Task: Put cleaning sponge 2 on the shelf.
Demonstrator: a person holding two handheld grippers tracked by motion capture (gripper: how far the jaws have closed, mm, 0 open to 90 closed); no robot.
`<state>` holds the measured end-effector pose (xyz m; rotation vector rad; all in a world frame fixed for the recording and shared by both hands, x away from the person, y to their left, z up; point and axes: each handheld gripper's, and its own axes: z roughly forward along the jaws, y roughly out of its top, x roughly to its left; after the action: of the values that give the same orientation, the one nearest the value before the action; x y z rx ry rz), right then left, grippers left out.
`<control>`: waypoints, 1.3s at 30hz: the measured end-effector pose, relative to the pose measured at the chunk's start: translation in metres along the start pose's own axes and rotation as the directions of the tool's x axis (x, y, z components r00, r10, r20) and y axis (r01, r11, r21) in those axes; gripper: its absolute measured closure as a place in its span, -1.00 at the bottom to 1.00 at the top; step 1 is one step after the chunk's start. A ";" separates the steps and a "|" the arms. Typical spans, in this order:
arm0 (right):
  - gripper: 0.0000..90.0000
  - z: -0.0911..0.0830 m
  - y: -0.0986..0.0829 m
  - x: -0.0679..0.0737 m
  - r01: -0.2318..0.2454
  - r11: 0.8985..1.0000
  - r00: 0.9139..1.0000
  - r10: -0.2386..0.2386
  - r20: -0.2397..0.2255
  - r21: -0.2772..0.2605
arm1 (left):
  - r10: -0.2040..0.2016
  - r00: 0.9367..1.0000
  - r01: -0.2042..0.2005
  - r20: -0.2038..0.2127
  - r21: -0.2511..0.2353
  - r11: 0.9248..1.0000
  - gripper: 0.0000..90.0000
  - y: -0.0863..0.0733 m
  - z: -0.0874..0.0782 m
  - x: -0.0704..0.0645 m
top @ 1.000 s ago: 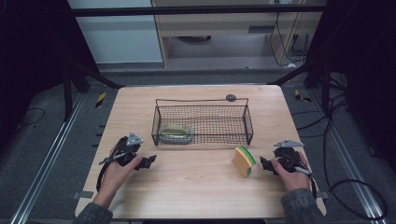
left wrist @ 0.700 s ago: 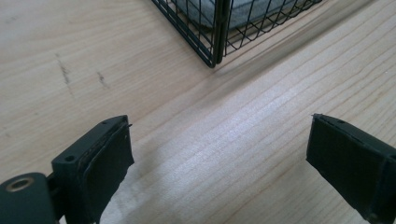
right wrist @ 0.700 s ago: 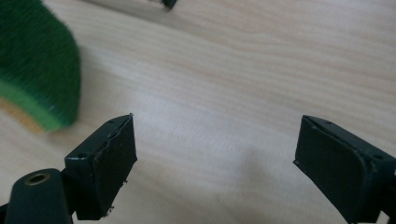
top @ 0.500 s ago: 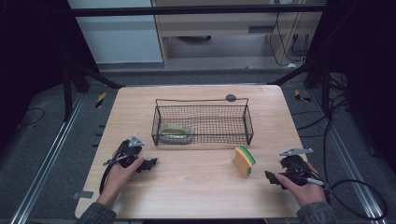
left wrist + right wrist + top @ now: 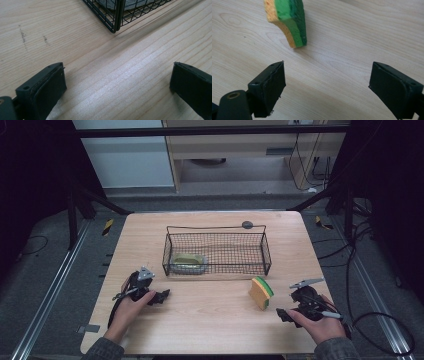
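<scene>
One sponge [image 5: 287, 21] end is cut off beyond the right gripper's [image 5: 327, 87] wide jaws.

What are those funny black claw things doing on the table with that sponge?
A person is sitting at a wooden table with a grabbing tool in each hand. The right tool is open and empty, close to a yellow and green sponge standing on its edge. The left tool is open too, resting near the corner of a wire basket. Something pale and greenish already lies inside the basket. Nothing is being held right now.
</scene>
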<state>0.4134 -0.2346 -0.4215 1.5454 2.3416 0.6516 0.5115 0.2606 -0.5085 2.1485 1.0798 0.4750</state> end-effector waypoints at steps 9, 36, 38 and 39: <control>-0.64 -0.011 0.029 0.019 0.046 0.999 0.999 -0.046 -0.010 -0.005 | -0.005 1.000 0.005 -0.004 0.000 1.000 -1.00 0.000 0.000 -0.001; -0.34 0.033 0.087 0.034 0.131 0.984 0.991 -0.125 -0.055 0.124 | -0.018 1.000 0.018 -0.020 0.000 1.000 -1.00 -0.002 -0.002 -0.003; -0.28 0.035 0.091 0.034 0.119 0.983 0.992 -0.111 -0.063 0.139 | -0.021 1.000 0.021 -0.019 0.000 1.000 -1.00 -0.002 -0.002 -0.003; -0.26 0.035 0.092 0.034 0.127 0.982 0.991 -0.118 -0.066 0.137 | -0.021 1.000 0.021 -0.018 0.000 1.000 -1.00 -0.002 -0.001 -0.003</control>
<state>0.4894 -0.1651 -0.4051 1.4410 2.5520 0.5190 0.5083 0.2598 -0.5086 2.1344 1.1110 0.4857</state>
